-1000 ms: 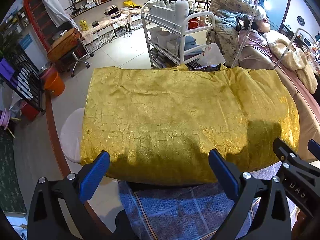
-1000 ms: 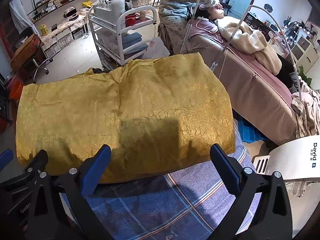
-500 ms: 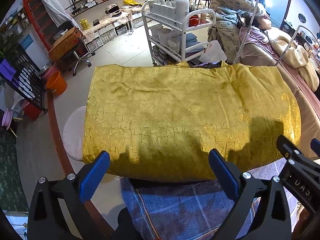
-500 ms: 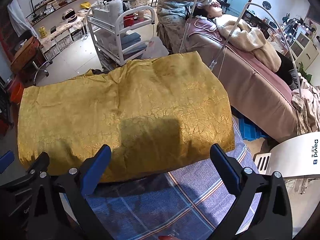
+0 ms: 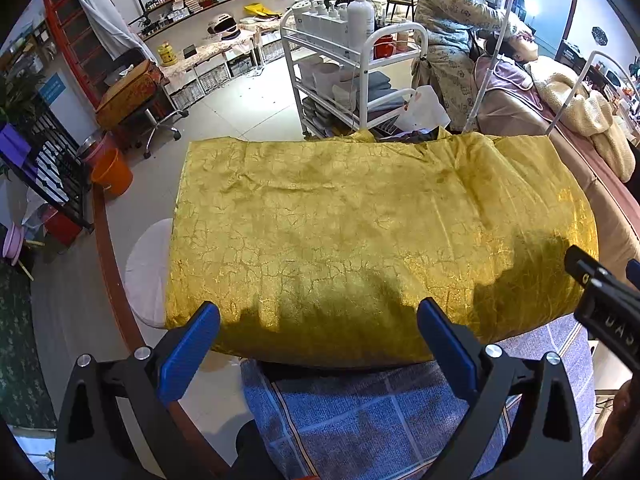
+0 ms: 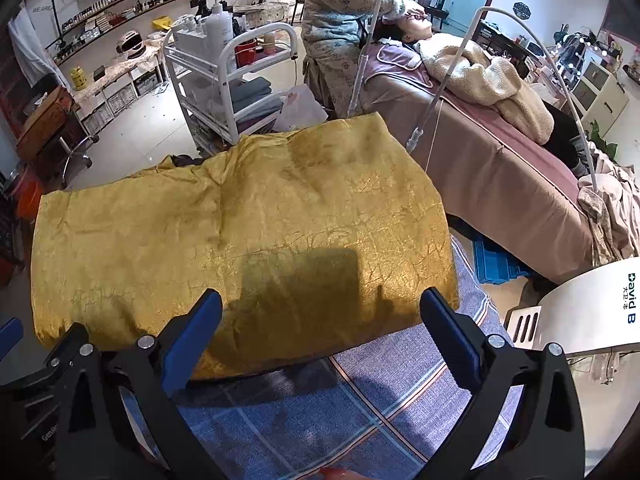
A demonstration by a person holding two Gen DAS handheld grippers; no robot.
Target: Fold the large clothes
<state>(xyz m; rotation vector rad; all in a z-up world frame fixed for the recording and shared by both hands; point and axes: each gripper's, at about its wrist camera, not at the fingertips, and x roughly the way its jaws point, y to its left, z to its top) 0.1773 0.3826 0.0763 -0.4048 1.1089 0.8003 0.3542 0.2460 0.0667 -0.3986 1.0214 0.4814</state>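
Observation:
A large gold crinkled garment (image 5: 360, 232) lies folded into a wide rectangle on a blue plaid cloth (image 5: 372, 412) that covers the table. The right wrist view shows the same gold garment (image 6: 240, 232) over the plaid cloth (image 6: 360, 408). My left gripper (image 5: 318, 320) hovers wide open just above the garment's near edge, with nothing between its blue pads. My right gripper (image 6: 320, 312) is also wide open, over the near right part of the fold, and holds nothing. Each gripper shows at the edge of the other's view.
A white trolley (image 5: 352, 64) with bottles stands beyond the table. To the right, a person in a patterned coat (image 5: 452, 32) tends someone lying on a pink treatment bed (image 6: 500, 176). An orange bucket (image 5: 114, 172) and a swivel chair (image 5: 136, 104) are on the left floor. A white device (image 6: 592, 312) sits close right.
Both grippers have drawn slightly back toward me and stayed open. The garment appears a little farther off and has not moved on the table.

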